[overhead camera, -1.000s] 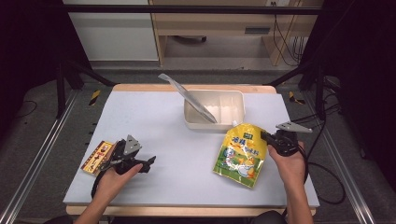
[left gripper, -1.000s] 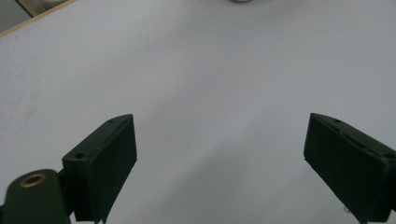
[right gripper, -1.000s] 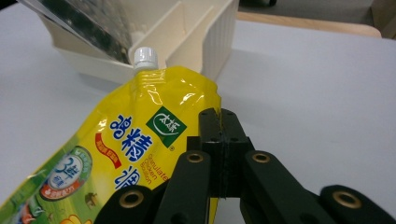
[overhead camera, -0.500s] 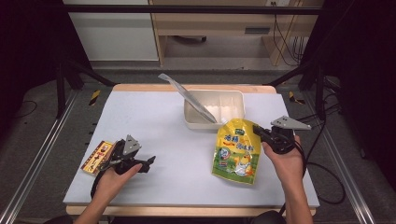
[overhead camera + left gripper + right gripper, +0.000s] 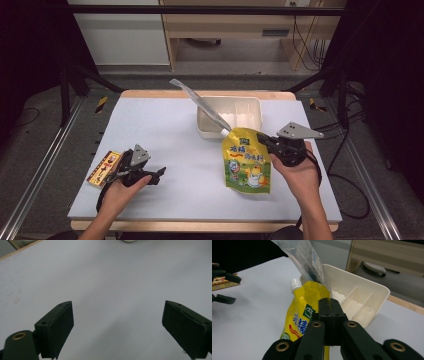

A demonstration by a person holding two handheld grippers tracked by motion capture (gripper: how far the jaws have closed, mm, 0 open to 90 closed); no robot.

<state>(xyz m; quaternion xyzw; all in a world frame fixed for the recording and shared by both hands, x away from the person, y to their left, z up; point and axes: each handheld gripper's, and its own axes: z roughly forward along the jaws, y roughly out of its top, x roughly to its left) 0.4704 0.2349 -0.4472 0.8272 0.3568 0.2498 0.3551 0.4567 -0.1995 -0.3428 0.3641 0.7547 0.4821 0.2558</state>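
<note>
My right gripper is shut on the upper right edge of a yellow spouted drink pouch, holding that end raised in front of the white tray. In the right gripper view the closed jaws pinch the pouch, whose white cap points up and to the left. Whether the pouch's bottom still touches the table I cannot tell. My left gripper rests low on the table at the front left. Its jaws stand wide open over bare white surface.
A clear plastic bag leans out of the tray's left end, just above the pouch's cap. A flat orange and red packet lies left of the left hand. Wooden table edges, metal rails and cables surround the white surface.
The right gripper has risen and moved toward the tray with the pouch, which went from lying flat to hanging raised by its top edge. The left hand stayed still.
</note>
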